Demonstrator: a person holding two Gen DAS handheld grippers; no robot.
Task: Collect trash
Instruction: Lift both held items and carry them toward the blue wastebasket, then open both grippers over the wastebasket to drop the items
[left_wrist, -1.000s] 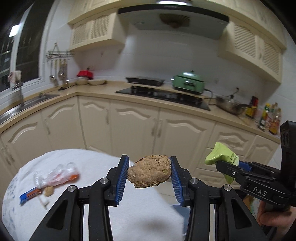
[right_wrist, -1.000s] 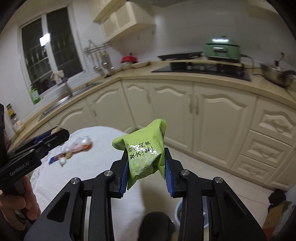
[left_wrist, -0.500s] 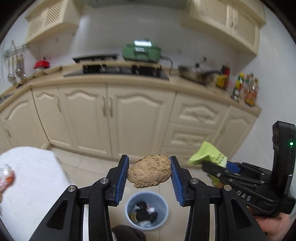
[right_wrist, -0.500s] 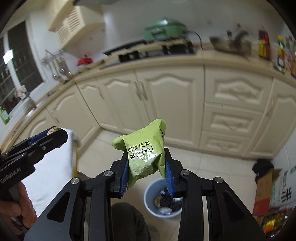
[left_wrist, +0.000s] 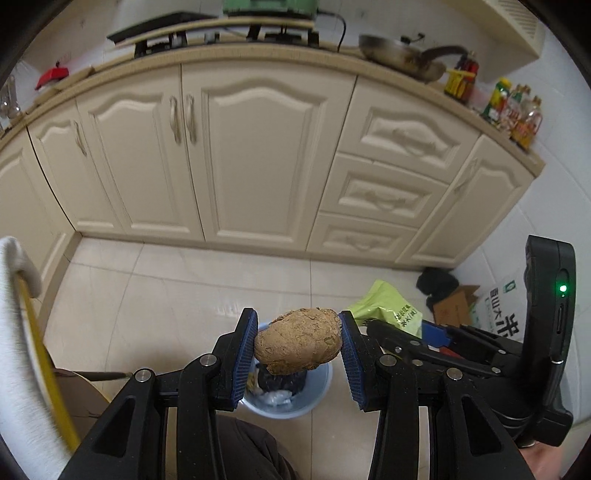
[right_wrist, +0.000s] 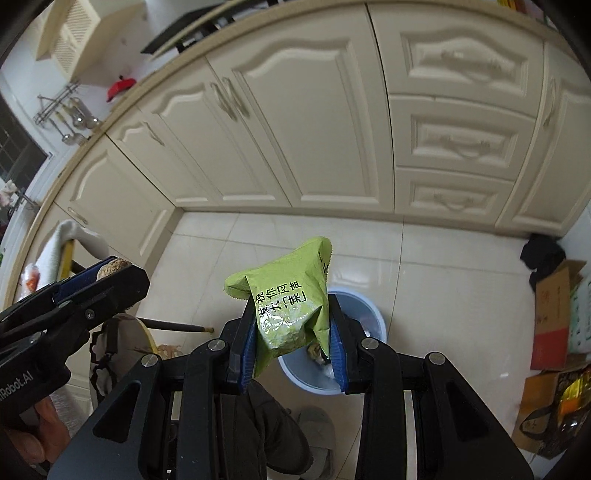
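I am carrying two pieces of trash, and both have swung away from the cloth-covered desk (left_wrist: 14, 280) and are now hanging over the kitchen floor (left_wrist: 192, 280), with the blue bin (left_wrist: 314, 400) that was small and far below half a second ago now sitting large just under the jaws. The brown lump (left_wrist: 298, 340), rough and potato-like, is being pinched across its width by the left gripper (left_wrist: 298, 345), whose jaws are standing partly closed with the blue pads pressing both its sides; in the left wrist view it is overlapping the bin's near rim, so I am judging it to be roughly above the opening. The green snack packet (right_wrist: 291, 314) is being clamped low on its body by the right gripper (right_wrist: 291, 347), jaws narrowly closed on the crumpled foil, with its upper half sticking up free; in the right wrist view the bin (right_wrist: 373, 325) is showing behind and just right of the packet, already holding dark rubbish. Both grips look unchanged from a second ago. This is reading to me as the end of the carry, with the release not yet begun. A cardboard box (right_wrist: 550, 314) and bags are lying near the wall, well apart from the bin.
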